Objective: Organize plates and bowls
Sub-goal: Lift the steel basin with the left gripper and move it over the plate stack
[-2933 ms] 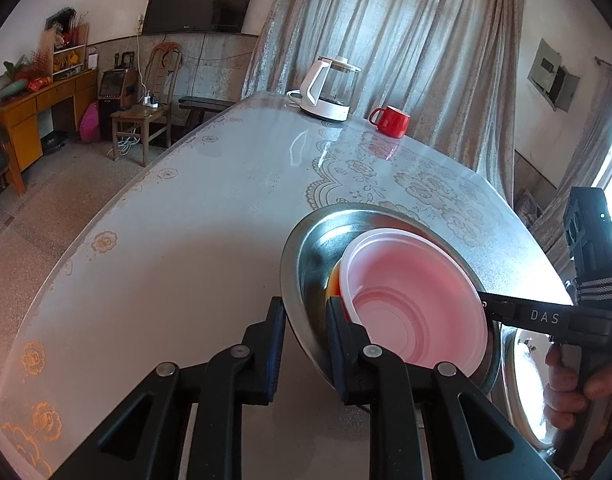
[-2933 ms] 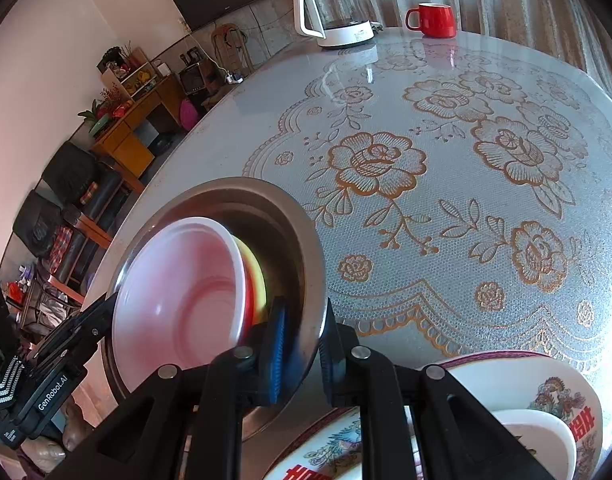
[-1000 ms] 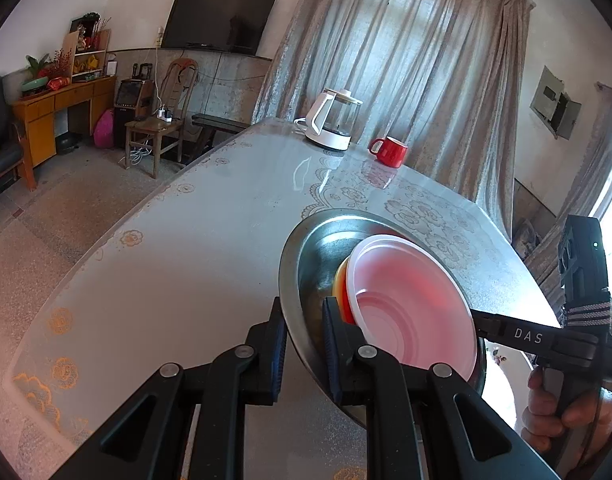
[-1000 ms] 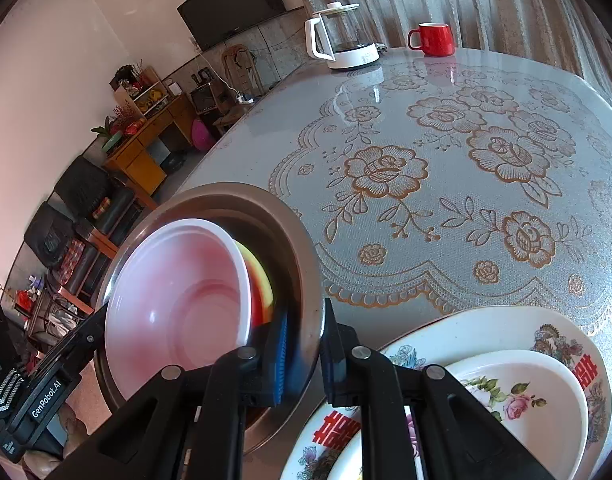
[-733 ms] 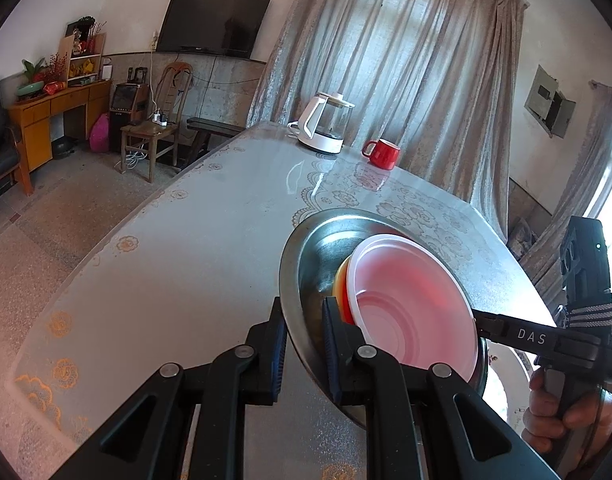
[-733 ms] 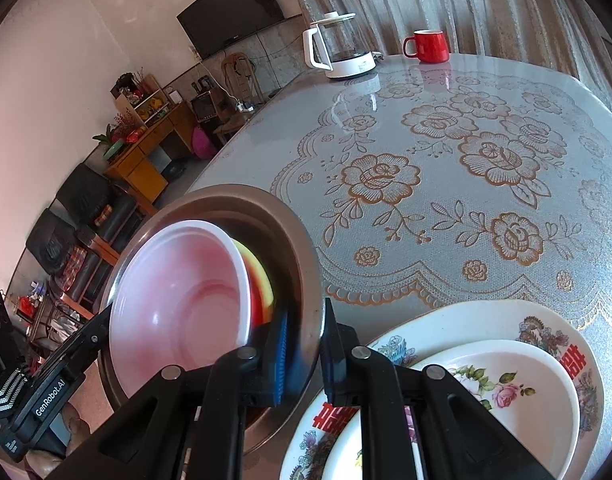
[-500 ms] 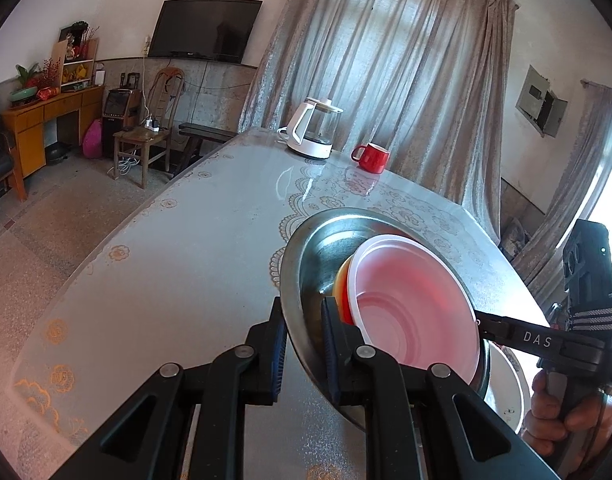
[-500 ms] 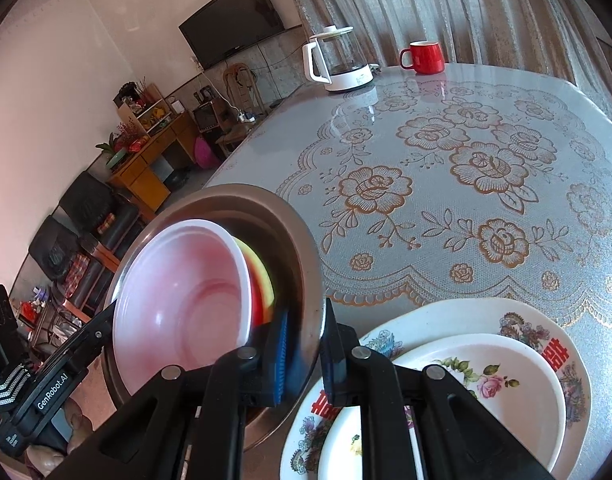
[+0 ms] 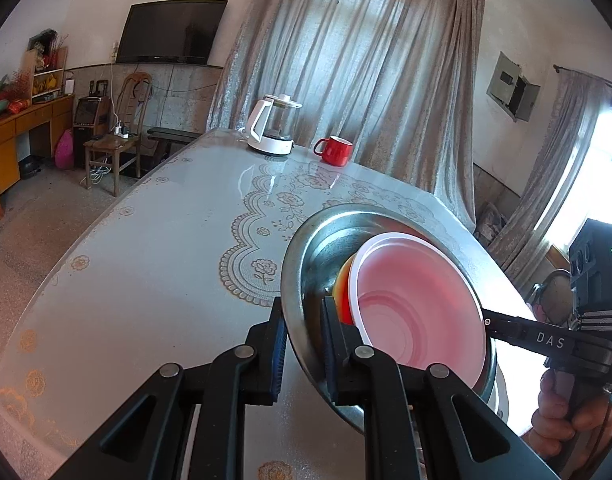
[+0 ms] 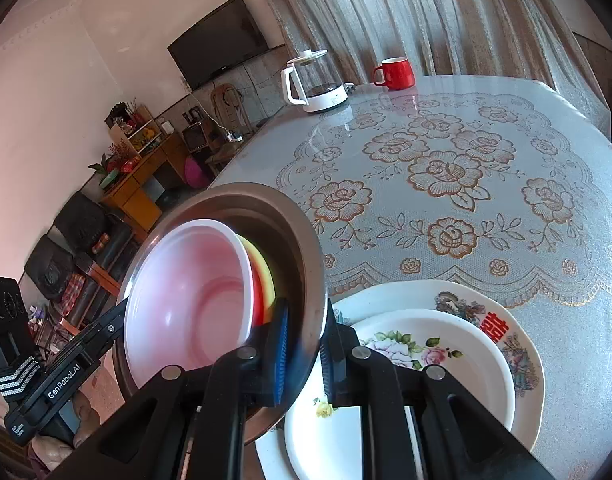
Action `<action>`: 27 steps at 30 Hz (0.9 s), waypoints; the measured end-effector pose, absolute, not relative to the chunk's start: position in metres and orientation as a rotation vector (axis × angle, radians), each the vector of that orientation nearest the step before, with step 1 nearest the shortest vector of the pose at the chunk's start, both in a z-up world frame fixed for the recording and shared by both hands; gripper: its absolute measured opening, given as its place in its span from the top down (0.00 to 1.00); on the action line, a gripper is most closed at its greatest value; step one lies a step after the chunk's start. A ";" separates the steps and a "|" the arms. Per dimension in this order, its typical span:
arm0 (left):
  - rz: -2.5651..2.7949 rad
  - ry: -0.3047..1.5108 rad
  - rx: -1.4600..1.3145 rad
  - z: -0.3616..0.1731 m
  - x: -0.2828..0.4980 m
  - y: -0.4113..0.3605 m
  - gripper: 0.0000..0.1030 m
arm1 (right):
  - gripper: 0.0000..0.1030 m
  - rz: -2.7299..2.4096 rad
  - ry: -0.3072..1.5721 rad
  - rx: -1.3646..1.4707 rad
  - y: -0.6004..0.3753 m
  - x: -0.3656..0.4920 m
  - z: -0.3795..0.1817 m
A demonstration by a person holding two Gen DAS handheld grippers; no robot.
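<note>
- Two grippers clamp opposite edges of one steel basin (image 9: pixel 314 248), and the left wrist view shows the left gripper (image 9: pixel 302 344) closed narrow on the near rim, one finger outside the wall and one inside.
- In the same view a pink bowl (image 9: pixel 418 308) sits nested in the basin, with a red bowl (image 9: pixel 346 312) and a yellow bowl (image 9: pixel 339 284) showing as thin edges under it; the whole stack is tilted and held above the table (image 9: pixel 146 272).
- The right gripper (image 9: pixel 486 322) reaches in from the right, held by a hand (image 9: pixel 574 416), its tip at the basin's far rim.
- At the far end of the table stand a kettle (image 9: pixel 272 130) and a red mug (image 9: pixel 335 151), near each other.
- In the right wrist view the right gripper (image 10: pixel 302 344) pinches the basin rim (image 10: pixel 310 280) narrowly, and the left gripper (image 10: pixel 114 324) meets the opposite edge.
- Just beside and below the basin, a small flowered plate (image 10: pixel 426 360) lies on a larger plate (image 10: pixel 518 344) on the tablecloth.
</note>
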State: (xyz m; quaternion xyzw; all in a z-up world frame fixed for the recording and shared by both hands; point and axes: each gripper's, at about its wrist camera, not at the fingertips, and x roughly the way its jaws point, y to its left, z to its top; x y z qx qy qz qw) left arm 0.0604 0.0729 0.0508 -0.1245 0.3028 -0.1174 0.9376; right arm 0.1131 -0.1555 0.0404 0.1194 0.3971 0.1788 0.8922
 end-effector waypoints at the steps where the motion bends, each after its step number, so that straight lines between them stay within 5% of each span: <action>1: -0.250 0.618 -0.249 0.052 0.060 0.070 0.86 | 0.86 0.364 0.818 0.250 -0.159 0.110 0.042; 27: -0.468 0.775 -0.161 0.033 0.058 -0.024 0.85 | 0.86 0.173 0.859 0.348 -0.255 0.050 0.022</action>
